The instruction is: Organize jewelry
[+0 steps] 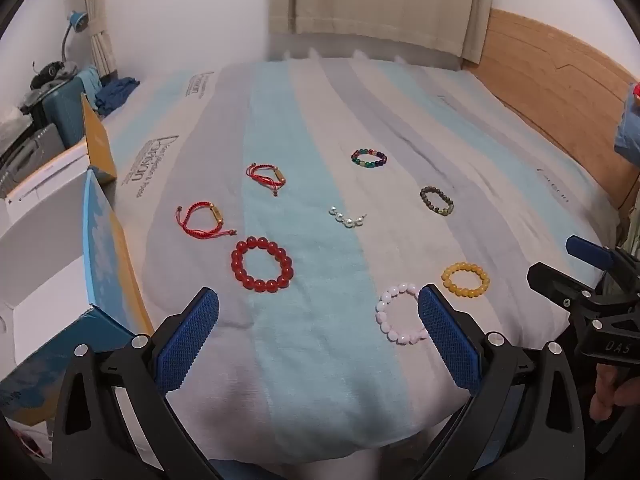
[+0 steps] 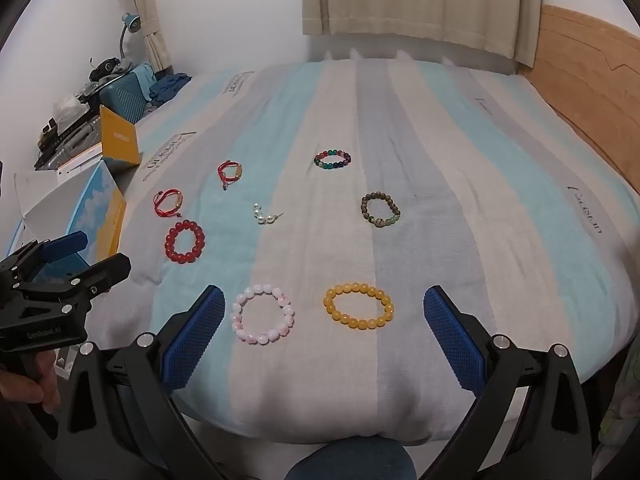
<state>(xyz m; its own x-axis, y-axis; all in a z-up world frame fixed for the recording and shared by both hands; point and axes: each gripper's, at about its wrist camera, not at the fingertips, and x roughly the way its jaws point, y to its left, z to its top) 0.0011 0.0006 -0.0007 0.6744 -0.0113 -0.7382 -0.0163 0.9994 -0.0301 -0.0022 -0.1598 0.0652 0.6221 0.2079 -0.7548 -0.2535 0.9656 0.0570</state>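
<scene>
Jewelry, near row: pink bead bracelet (image 2: 263,315) and yellow bead bracelet (image 2: 358,306) lie flat, side by side but apart, at the near edge of the bed; the pink one is on the left.
Jewelry, left group: red bead bracelet (image 2: 185,241); beyond it two red cord bracelets (image 2: 168,202), each with a gold bar, the farther one (image 2: 230,172) set more to the right.
Jewelry, centre: short pearl strand (image 2: 266,216), possibly earrings, too small to tell.
Jewelry, far right: multicolour bead bracelet (image 2: 333,160) farthest; brown-green bead bracelet (image 2: 380,211) nearer; well apart from each other.
Right gripper (image 2: 320,334): fingers spread wide, holding nothing; hovers over the near edge with the pink and yellow bracelets between its blue pads (image 2: 454,342).
Left gripper (image 1: 318,340): fingers likewise spread and bare; hangs above the sheet to the left of the pink bracelet, its right pad overlapping that bracelet in view.
Step in hand: likely the first pick, nothing gathered yet.
Doing it well: choose one bracelet; lower with one finger inside the ring and one outside, or pinch across the beads; close gently, since round beads roll and the soft sheet gives.
Surface: striped bedsheet (image 2: 440,160), slightly rumpled.
Surroundings: open white box with blue-and-yellow flaps (image 1: 100,264) just off the left edge of the bed, a plausible container; wooden headboard (image 1: 560,88) on the right; curtain (image 2: 420,4) at the far wall; desk lamp (image 2: 130,24) and clutter far left.
Obstructions: none between grippers and near row; the two grippers sit close, so moving one at a time avoids a clash.
</scene>
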